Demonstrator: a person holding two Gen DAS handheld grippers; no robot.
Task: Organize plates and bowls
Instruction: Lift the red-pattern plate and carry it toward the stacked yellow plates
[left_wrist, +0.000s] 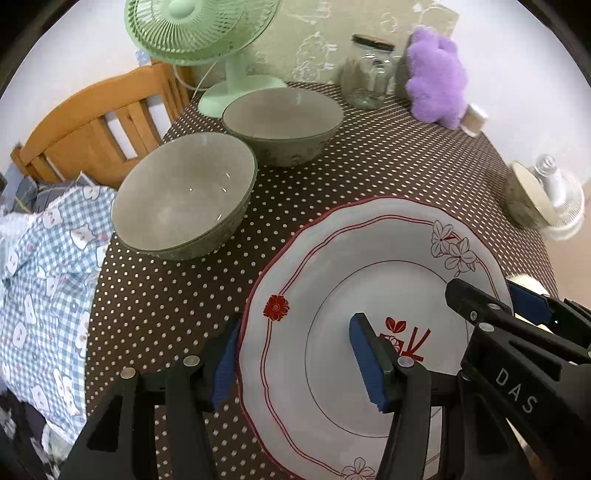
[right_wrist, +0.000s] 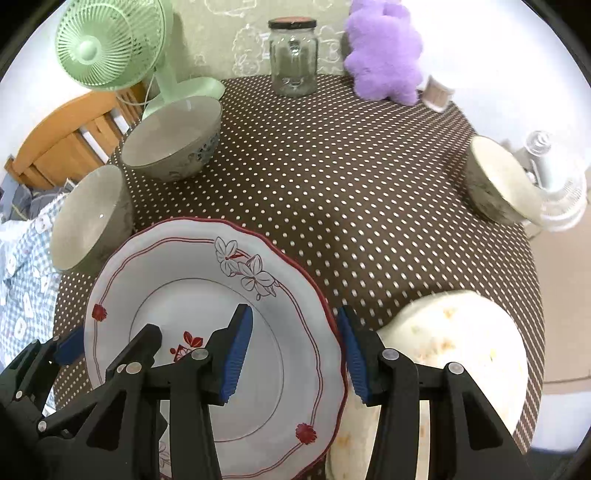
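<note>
A white plate with red trim and flower marks (left_wrist: 369, 280) (right_wrist: 192, 273) lies on the dotted brown tablecloth. My left gripper (left_wrist: 295, 358) is open, its jaws straddling the plate's left rim. My right gripper (right_wrist: 295, 350) is open, straddling the plate's right rim; it also shows in the left wrist view (left_wrist: 509, 306). Two grey-green bowls (left_wrist: 184, 195) (left_wrist: 282, 125) stand upright at the far left. A third bowl (right_wrist: 498, 181) lies tilted on its side at the right. A cream patterned plate (right_wrist: 454, 347) sits under my right gripper.
A green fan (right_wrist: 110, 44), a glass jar (right_wrist: 293, 55), a purple plush toy (right_wrist: 384, 48) and a small spool (right_wrist: 437, 92) stand along the table's far edge. A wooden chair (left_wrist: 96, 125) with checked cloth (left_wrist: 40, 280) is at the left. A clear bottle (right_wrist: 546, 166) stands beside the tilted bowl.
</note>
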